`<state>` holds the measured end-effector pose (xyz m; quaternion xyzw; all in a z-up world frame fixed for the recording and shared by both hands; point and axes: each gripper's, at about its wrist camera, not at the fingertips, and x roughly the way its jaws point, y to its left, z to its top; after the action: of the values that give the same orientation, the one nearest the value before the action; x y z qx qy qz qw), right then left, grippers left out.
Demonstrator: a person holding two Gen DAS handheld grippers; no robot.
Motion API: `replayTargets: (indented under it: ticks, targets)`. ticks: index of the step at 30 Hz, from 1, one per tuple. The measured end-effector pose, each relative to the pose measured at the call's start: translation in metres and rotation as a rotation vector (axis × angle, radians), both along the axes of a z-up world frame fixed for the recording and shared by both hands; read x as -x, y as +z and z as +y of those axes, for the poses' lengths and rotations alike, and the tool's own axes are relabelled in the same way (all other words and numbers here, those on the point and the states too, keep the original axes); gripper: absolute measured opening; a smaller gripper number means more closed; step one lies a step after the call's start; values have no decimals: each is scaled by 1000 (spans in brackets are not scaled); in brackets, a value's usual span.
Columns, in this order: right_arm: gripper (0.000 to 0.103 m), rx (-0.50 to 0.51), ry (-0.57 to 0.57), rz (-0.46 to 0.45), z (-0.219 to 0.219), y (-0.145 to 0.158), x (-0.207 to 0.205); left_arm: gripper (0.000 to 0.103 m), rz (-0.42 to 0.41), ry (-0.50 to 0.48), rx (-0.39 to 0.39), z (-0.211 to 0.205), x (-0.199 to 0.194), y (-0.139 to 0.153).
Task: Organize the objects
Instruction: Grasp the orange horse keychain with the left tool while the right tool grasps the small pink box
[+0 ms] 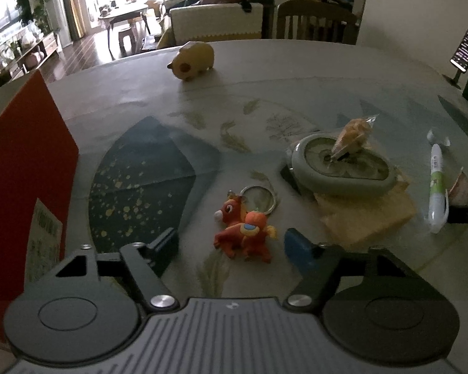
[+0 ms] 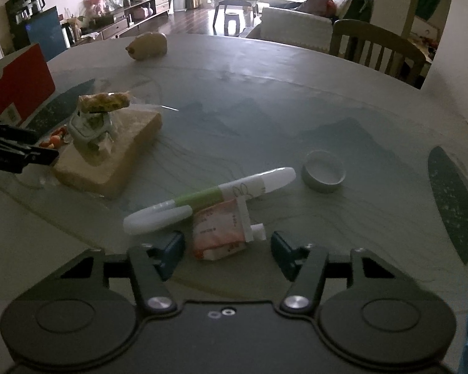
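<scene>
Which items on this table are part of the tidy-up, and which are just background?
Likely job items: orange plush horse keychain, green-and-white pen-shaped tube, crumpled pink-and-white packet, small grey round dish, wrapped snack atop the pale green oval case, red cardboard box.

Background: tan pig-shaped figure, phone on stand, wooden chair.

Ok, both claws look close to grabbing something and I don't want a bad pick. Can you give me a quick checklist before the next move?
1. Left claw open: ok, jaws spread.
2. Red plush horse keychain between the left jaws: ok, roughly centred.
3. Keychain clear of the green clock: ok, apart.
4. Right claw open: ok.
5. Pink packet between the right jaws: ok.
6. Packet free of the white-and-green pen: not ok, the pen lies against or over its far edge.
</scene>
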<state>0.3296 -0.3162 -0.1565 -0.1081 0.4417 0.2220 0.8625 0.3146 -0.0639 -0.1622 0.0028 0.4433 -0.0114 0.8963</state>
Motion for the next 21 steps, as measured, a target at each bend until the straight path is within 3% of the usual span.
replayTargets:
  ticks: [5,10,21]
  targets:
    - [50,-6,-6,2,-1,2,0,40,1,-41,1,-4,-1,4]
    - [49,-7,-20,5,-1,4,5,38,4,-50,-16,-8,0,6]
    - [49,-51,-60,13,-6,33,39,36,21,-9,80,-3,24,14]
